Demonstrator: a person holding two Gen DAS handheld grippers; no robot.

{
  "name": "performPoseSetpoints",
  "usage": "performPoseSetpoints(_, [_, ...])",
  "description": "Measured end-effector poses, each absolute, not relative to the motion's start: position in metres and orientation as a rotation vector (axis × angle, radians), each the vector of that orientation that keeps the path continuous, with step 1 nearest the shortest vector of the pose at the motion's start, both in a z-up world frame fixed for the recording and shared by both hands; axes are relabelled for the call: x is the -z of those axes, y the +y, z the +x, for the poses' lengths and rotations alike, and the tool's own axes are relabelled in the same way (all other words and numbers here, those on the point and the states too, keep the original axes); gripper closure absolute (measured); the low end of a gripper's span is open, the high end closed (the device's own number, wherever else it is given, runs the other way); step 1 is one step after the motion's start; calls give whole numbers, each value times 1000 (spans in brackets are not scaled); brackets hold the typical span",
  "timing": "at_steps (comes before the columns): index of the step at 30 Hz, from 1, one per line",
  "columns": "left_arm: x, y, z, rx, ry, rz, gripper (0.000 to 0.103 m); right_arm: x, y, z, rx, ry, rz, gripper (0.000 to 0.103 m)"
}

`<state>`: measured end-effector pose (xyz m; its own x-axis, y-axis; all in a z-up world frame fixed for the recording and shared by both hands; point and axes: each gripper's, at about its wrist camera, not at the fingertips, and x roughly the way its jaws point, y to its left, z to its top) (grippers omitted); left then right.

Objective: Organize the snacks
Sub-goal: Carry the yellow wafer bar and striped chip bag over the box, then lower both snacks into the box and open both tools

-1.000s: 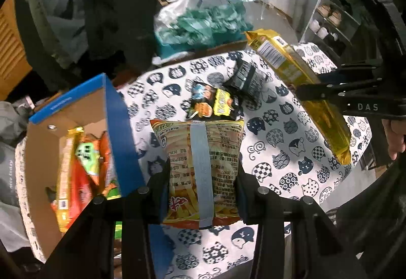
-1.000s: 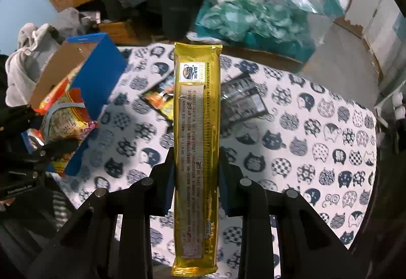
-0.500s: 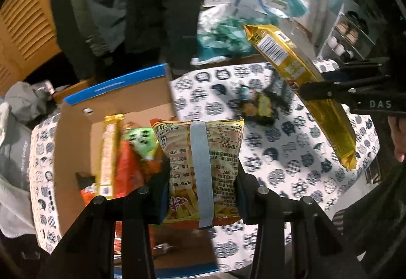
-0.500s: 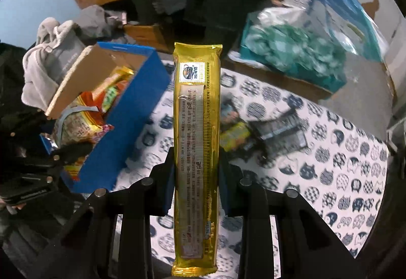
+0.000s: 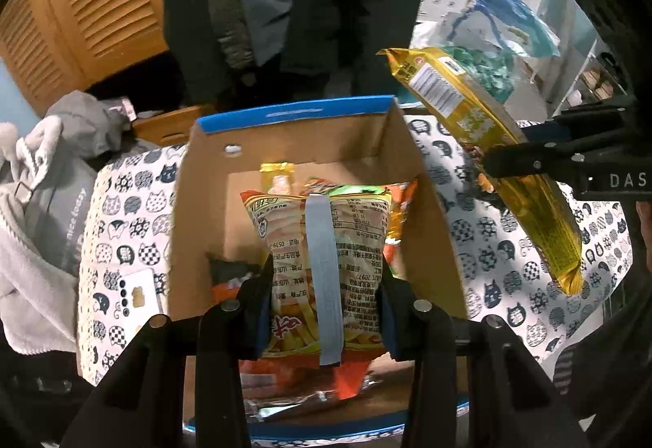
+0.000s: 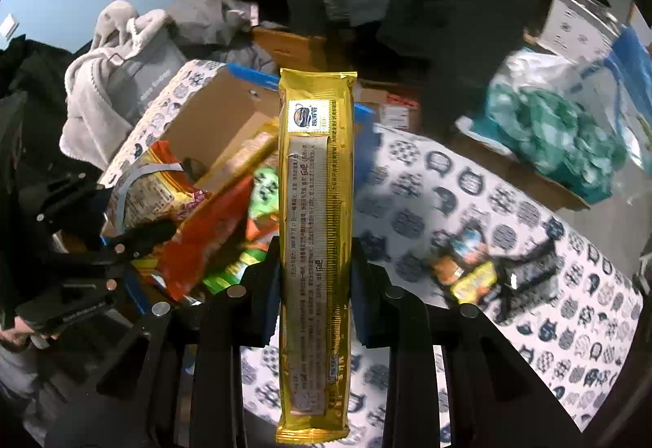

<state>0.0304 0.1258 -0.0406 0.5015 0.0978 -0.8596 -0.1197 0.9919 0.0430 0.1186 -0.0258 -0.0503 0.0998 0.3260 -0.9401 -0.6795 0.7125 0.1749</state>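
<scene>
The chip bag [image 5: 322, 264] hangs over the open box [image 5: 203, 203], clamped at its lower half between the left gripper [image 5: 324, 309] pads, one on each side edge, with its top pointing away from the camera and above the packets already inside. The step in hand looks like dropping it in, and to do that well I would bring it down over the barer cardboard floor towards the left wall, where there is more room than on the heap of orange and green packets [image 6: 228, 228], and part the fingers only once the bag is low enough not to tip over the rim. The gold pack [image 6: 316, 244] is gripped about its middle by the right gripper [image 6: 313, 277], its fingers pressed on both long edges, so that it sticks out well ahead of the fingertips and behind them alike. In the left view it hangs aslant beside the right wall of the box, outside it, over the cat-print cloth [image 6: 448, 183]. Being long, it would best go in lengthwise along a wall after the chip bag is released. A few small snacks [image 6: 481, 269] are left on the cloth, well apart from the box.
</scene>
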Motion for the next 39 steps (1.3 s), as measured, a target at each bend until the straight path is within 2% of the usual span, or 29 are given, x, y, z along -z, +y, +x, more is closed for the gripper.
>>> performPoseSetpoints(14, [52, 182, 17, -184, 1044, -105, 60, 74, 43, 121, -806, 1323, -354, 76])
performPoseSetpoints(27, [65, 194, 18, -204, 1071, -143, 60, 89, 68, 121, -781, 1335, -380, 74])
performPoseSetpoints(30, [65, 196, 19, -220, 1076, -148, 50, 87, 67, 122, -771, 1328, -379, 72])
performPoseSetpoints(31, [65, 196, 19, -226, 1073, -149, 43, 85, 66, 122, -766, 1325, -379, 72])
performPoseSetpoints(33, [62, 196, 19, -235, 1060, -144, 40, 82, 64, 123, -766, 1322, -376, 72])
performPoseSetpoints(35, [59, 195, 19, -238, 1054, -140, 35, 79, 61, 123, -763, 1314, -374, 68])
performPoseSetpoints(39, [52, 186, 20, -231, 1037, -121, 31, 75, 53, 123, -756, 1308, -373, 52])
